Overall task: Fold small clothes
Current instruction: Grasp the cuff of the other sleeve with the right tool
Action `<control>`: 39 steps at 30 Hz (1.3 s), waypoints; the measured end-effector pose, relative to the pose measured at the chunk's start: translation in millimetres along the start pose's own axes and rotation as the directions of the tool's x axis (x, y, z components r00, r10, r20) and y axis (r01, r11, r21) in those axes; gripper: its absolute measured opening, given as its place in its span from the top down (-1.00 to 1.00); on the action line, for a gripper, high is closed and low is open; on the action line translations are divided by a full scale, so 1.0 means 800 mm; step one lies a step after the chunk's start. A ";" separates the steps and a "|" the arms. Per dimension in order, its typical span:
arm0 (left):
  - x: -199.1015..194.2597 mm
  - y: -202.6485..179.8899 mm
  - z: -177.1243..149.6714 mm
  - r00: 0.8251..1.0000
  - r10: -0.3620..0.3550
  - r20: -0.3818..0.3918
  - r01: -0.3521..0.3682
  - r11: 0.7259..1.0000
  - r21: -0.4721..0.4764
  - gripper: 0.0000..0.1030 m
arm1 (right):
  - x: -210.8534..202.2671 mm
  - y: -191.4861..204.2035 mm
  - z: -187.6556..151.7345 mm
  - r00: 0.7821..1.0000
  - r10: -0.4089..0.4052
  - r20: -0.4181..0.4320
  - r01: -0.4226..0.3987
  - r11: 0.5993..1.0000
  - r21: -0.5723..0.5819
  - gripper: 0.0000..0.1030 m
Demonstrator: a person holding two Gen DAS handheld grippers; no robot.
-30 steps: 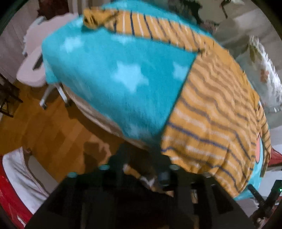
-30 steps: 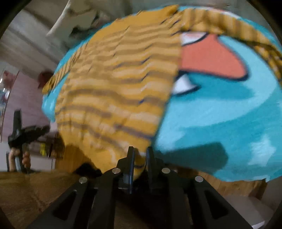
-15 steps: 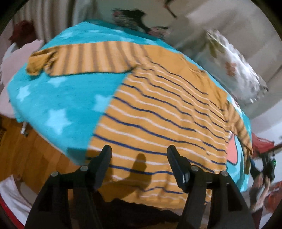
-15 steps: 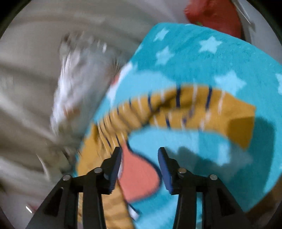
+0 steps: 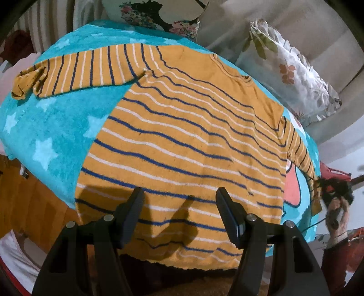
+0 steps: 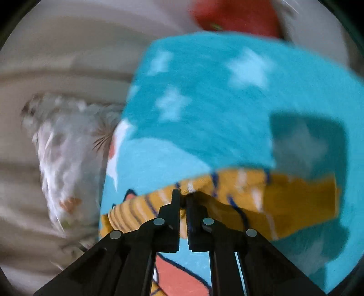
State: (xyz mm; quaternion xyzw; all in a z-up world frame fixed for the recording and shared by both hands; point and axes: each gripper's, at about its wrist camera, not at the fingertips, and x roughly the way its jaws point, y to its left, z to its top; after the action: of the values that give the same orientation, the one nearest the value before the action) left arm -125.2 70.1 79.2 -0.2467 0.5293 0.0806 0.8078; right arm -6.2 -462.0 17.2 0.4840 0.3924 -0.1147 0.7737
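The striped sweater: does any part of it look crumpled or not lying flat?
Mostly the sweater lies flat on the blue star blanket. The far sleeve's cuff is curled and bunched. The other sleeve is pinched in the shut right gripper. The left gripper is open above the hem.

The sweater (image 5: 186,141) lies flat on the blanket (image 5: 52,127), one sleeve (image 5: 75,70) stretched left. A cushion (image 5: 293,75) sits behind it to the right; another cushion (image 5: 159,16) behind, at centre.
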 end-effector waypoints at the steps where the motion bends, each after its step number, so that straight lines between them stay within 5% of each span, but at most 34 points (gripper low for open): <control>1: 0.001 -0.002 0.002 1.000 -0.002 0.000 0.002 1.000 0.003 -0.25 | -0.005 0.015 0.006 1.000 0.015 0.006 -0.014 0.999 -0.042 0.90; 6: 0.007 -0.020 0.013 1.000 -0.020 -0.002 0.020 0.999 0.032 -0.25 | -0.079 0.119 0.026 0.978 0.201 0.061 -0.175 0.940 -0.294 0.91; 10: 0.013 -0.025 0.017 1.000 -0.024 -0.012 0.024 0.999 0.038 -0.25 | -0.117 0.126 0.013 0.952 0.297 0.070 -0.253 0.897 -0.362 0.91; 14: 0.029 -0.016 0.018 0.998 -0.025 -0.059 0.025 1.000 -0.003 -0.25 | -0.101 0.051 -0.007 0.983 0.165 0.079 -0.132 0.940 -0.314 0.91; 18: 0.044 -0.021 0.016 0.994 -0.017 -0.107 0.017 1.000 -0.004 -0.25 | -0.070 -0.058 -0.006 0.998 -0.001 0.064 0.009 0.993 -0.122 0.90; 22: 0.052 -0.037 0.015 0.992 -0.008 -0.127 0.012 0.999 0.030 -0.25 | -0.080 -0.066 -0.015 0.993 -0.071 0.091 0.087 0.977 -0.197 0.85; 25: 0.056 -0.049 0.012 0.990 -0.004 -0.138 0.011 0.999 0.052 -0.25 | -0.073 0.004 -0.031 0.990 -0.088 0.110 0.128 0.888 -0.442 0.84; 29: 0.053 -0.055 0.010 0.992 0.004 -0.126 0.004 0.998 0.066 -0.25 | -0.035 0.088 -0.068 0.998 -0.059 0.036 0.068 0.740 -0.670 0.16; 32: 0.045 -0.048 0.010 0.995 0.028 -0.100 -0.022 0.998 0.060 -0.25 | 0.016 0.145 -0.099 0.996 -0.089 0.026 0.076 0.615 -0.785 0.16; 39: 0.031 -0.031 0.012 0.991 0.128 -0.047 -0.124 0.989 0.078 -0.25 | 0.118 0.175 -0.108 0.970 -0.234 0.065 0.181 0.517 -0.836 0.16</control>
State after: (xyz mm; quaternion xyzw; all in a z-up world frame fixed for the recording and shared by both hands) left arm -97.1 49.9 68.1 -0.1844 0.5672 0.1051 0.7958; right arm 92.0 -299.7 22.3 0.0090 0.4755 0.0083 0.8796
